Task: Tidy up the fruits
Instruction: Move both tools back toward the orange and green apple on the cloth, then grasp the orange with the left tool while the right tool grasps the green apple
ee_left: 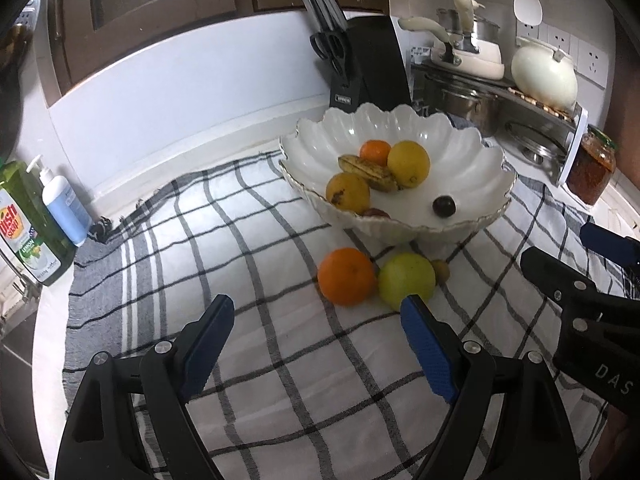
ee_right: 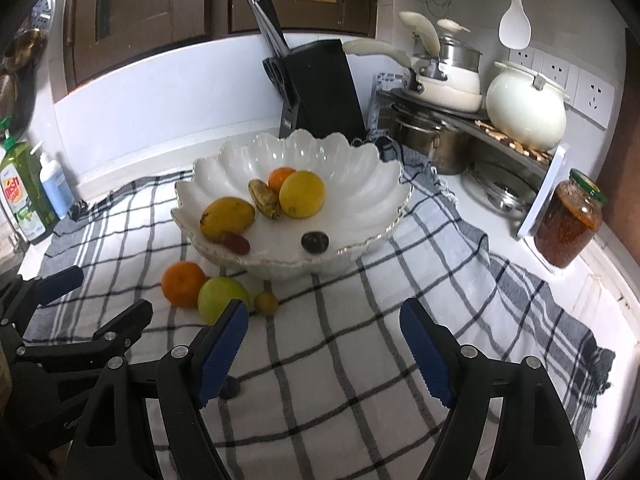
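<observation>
A white scalloped bowl (ee_left: pixel 460 160) (ee_right: pixel 360 168) stands on a checked cloth and holds a lemon (ee_left: pixel 408 163), a mango (ee_left: pixel 347 193), a small banana (ee_left: pixel 370 173), an orange (ee_left: pixel 375 151), a dark plum (ee_left: pixel 444 206) and a red fruit (ee_right: pixel 236 242). On the cloth in front of it lie an orange (ee_left: pixel 346 276) (ee_right: pixel 183 283), a green apple (ee_left: pixel 406 280) (ee_right: pixel 218 295) and a small yellow-brown fruit (ee_left: pixel 442 271) (ee_right: pixel 266 303). My left gripper (ee_left: pixel 316 320) is open and empty, just short of the loose fruit. My right gripper (ee_right: pixel 322 322) is open and empty, to the right of them.
A black knife block (ee_left: pixel 370 64) stands behind the bowl. A rack with pots and a white kettle (ee_left: pixel 544 72) fills the back right, with a jar of red preserve (ee_right: pixel 568 220) beside it. Dish soap (ee_left: pixel 28 224) and a pump bottle (ee_left: pixel 64 204) stand at the left.
</observation>
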